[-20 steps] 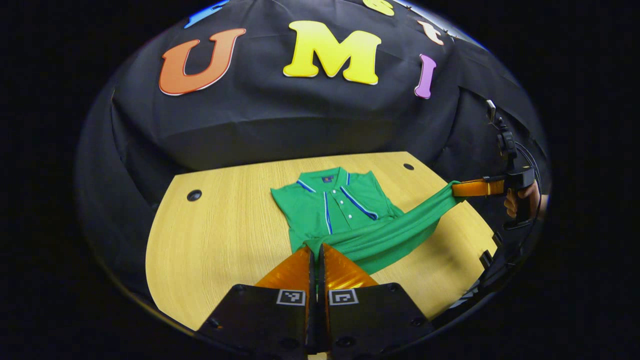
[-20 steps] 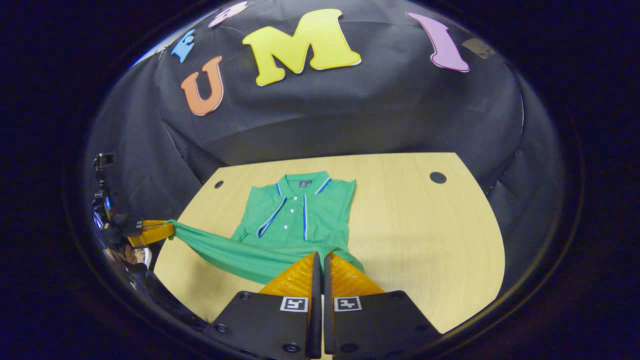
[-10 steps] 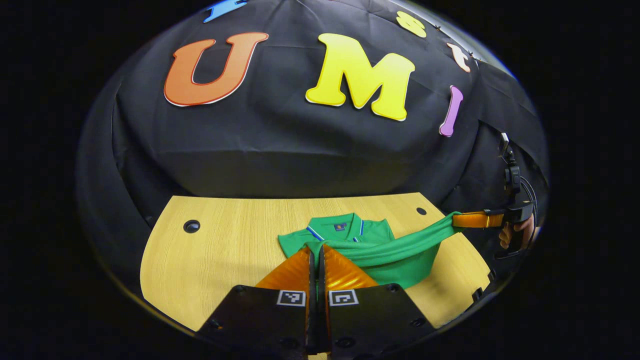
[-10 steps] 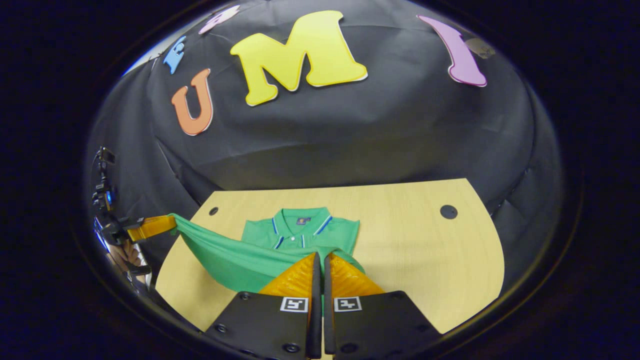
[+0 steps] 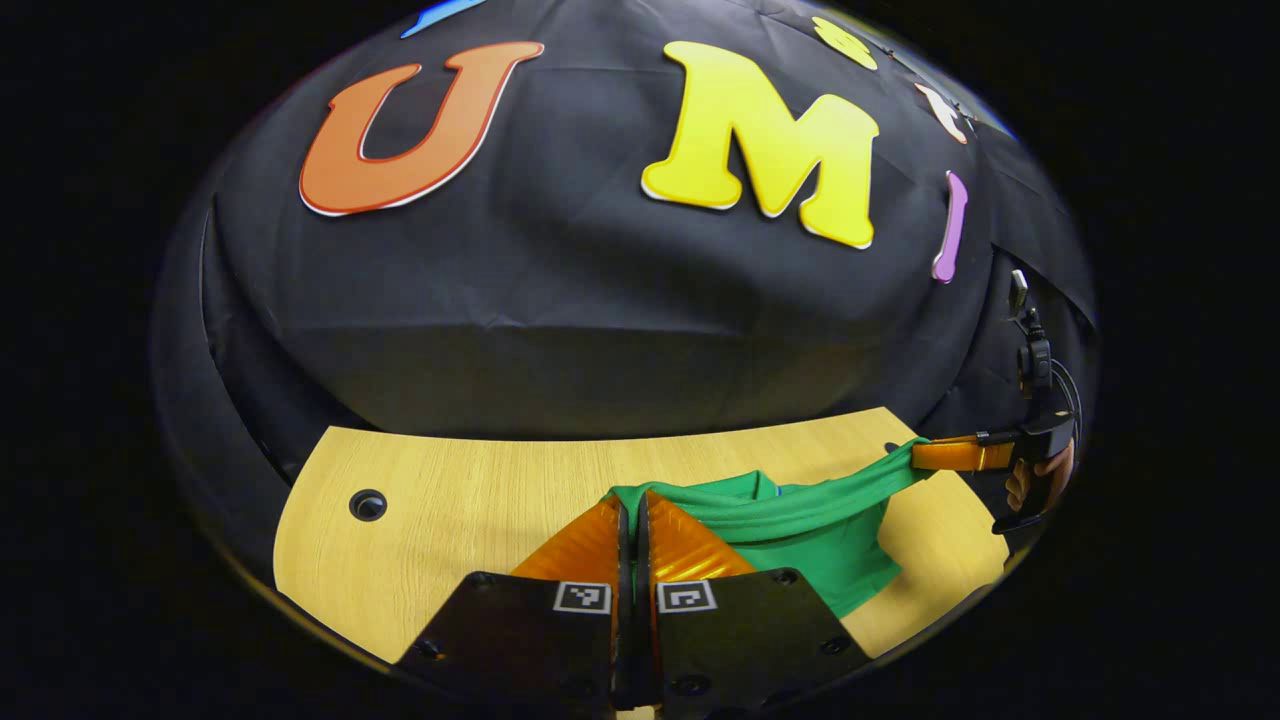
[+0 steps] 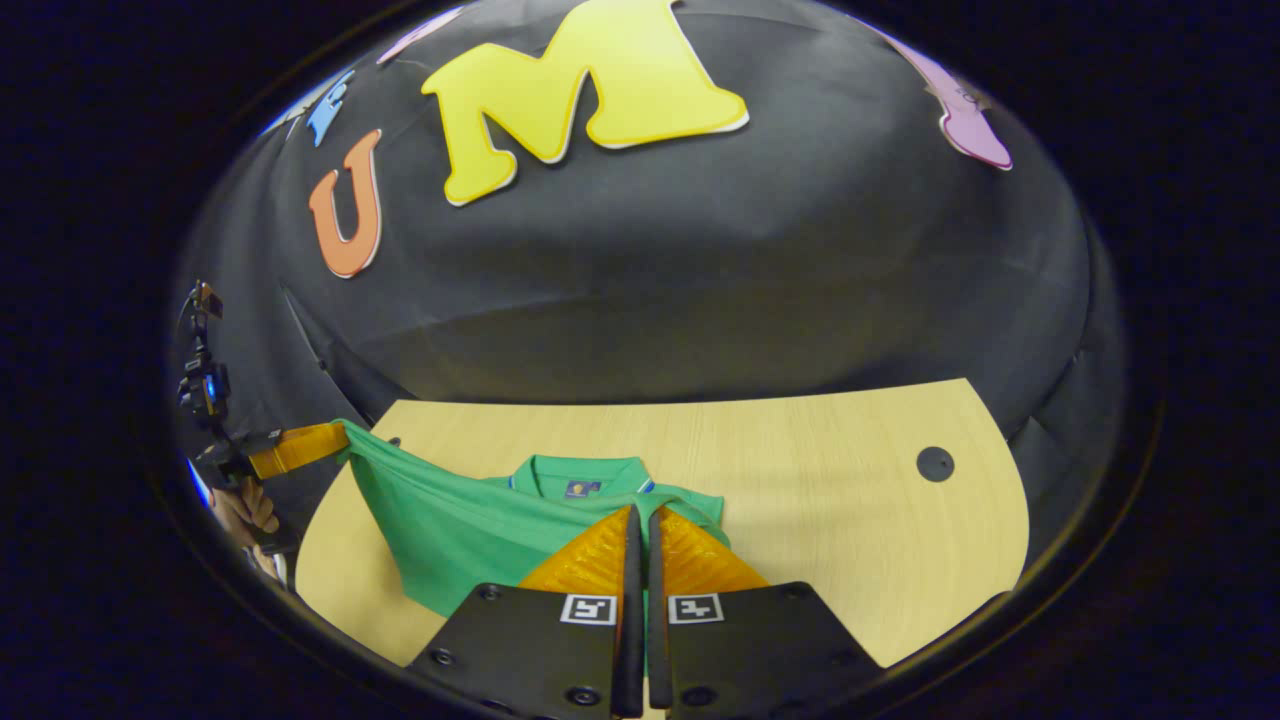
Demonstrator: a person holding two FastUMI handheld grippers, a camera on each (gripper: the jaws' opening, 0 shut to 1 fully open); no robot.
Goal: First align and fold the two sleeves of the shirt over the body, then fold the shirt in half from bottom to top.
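One green polo shirt (image 6: pixel 470 525) lies low in the frame on the light wooden table (image 6: pixel 800 480); its buttons and sleeves are hidden under the lifted hem. Left gripper (image 5: pixel 632 505) and right gripper (image 6: pixel 640 515) each pinch one hem corner.

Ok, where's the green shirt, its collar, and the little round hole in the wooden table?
green polo shirt (image 6: pixel 450 530), right gripper view, lifted lower body cloth.
shirt collar (image 6: pixel 580 472), right gripper view, middle of the collar.
round hole (image 6: pixel 935 464), right gripper view, centre of the dark hole in the wooden table (image 6: pixel 800 500).
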